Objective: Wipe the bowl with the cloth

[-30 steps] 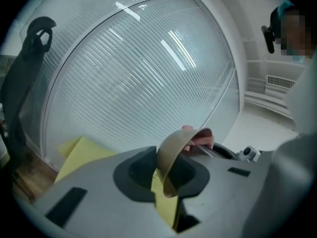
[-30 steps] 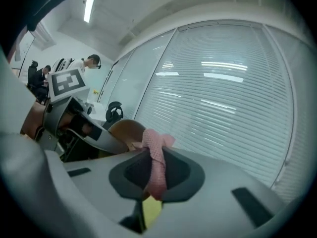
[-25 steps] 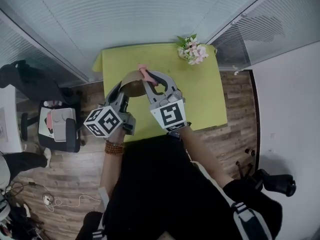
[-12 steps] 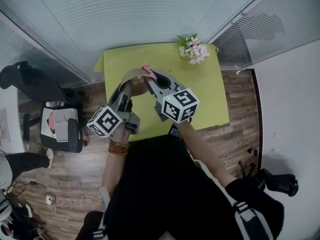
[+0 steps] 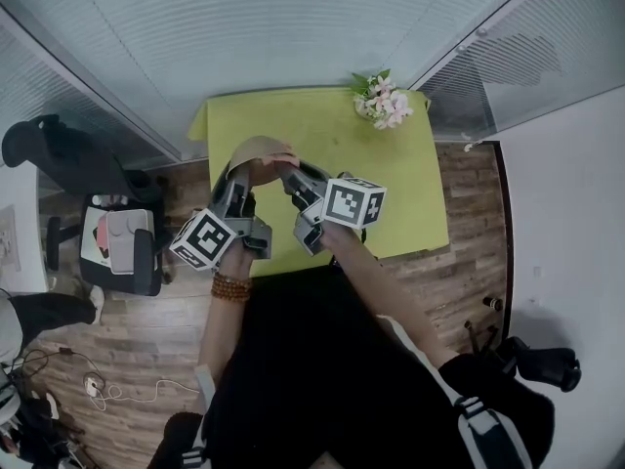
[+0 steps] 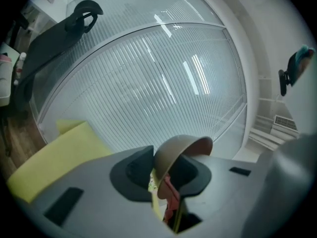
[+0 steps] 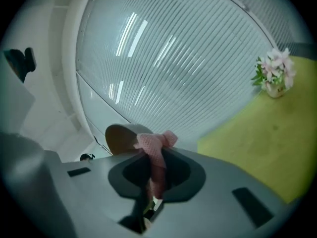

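A tan bowl (image 5: 256,149) is held in the air over the near left part of the green table (image 5: 381,184), tipped with its outside towards the head view. My left gripper (image 5: 242,171) is shut on its rim; its jaws have just been opening a little with the rim (image 6: 173,150) still between them. My right gripper (image 5: 290,172) is shut on a pink cloth (image 7: 156,145). The cloth's bunched end lies against the bowl's edge (image 7: 119,138). In the head view the cloth is mostly hidden behind the bowl.
A small vase of pink flowers (image 5: 383,99) stands at the table's far right corner. Walls of slatted blinds (image 5: 293,27) close in behind the table. An office chair (image 5: 117,247) stands on the wooden floor to the left.
My right gripper has rolled over, so its marker cube faces differently, and has sunk a little. The bowl has tipped its outside towards the head view, and the cloth has slipped behind it.
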`<state>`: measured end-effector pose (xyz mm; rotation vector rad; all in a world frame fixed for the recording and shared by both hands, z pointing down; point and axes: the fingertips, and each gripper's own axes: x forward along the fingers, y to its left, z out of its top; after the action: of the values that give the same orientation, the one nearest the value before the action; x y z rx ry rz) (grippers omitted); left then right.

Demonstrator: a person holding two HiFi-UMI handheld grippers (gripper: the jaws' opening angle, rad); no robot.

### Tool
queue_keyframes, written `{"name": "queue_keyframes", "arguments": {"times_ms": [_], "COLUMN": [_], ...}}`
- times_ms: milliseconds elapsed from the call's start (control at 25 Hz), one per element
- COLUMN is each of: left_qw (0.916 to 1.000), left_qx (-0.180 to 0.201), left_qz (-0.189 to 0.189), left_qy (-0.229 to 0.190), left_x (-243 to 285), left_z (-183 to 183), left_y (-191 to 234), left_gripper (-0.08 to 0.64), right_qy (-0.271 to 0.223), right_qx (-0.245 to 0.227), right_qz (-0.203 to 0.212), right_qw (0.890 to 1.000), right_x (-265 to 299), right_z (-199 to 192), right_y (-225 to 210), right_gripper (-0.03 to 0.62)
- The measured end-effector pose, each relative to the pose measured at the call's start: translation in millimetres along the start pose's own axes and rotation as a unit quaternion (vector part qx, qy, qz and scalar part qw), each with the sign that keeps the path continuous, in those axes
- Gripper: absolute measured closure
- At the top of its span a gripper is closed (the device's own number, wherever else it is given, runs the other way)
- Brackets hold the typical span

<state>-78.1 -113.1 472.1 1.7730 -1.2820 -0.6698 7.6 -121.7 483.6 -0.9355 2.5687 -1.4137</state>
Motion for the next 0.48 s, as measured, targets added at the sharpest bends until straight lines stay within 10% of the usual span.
{"name": "queue_keyframes", "arguments": {"times_ms": [120,240,400,480], "left_qw": [0.9978,0.9816,0.9188,0.9156], "left_qx": [0.043,0.174,0.381,0.387], "left_qz": [-0.039,-0.018,0.038,0.039], "left_qy": [0.033,0.077,0.094,0.103], "left_x": [4,3,3,4], "left_z": [-12,-18,-15,-18], "left_y": [-12,-13,-16,-21], "left_gripper": [0.454,0.367,0.344,0.385], "right_qy": [-0.012,-0.024,-0.002,0.013], "right_qx": [-0.105,-0.290,-0.562,-0.657], "right_qz": [-0.036,-0.098,-0.147,-0.155], "right_qw": [0.994,0.952,0.814,0.738], "right_x": [-5,-16,-19,-17], "right_z": [9,29,40,35], "right_y": [1,5,28,41], "right_gripper": [0.561,0.566,0.565,0.565]}}
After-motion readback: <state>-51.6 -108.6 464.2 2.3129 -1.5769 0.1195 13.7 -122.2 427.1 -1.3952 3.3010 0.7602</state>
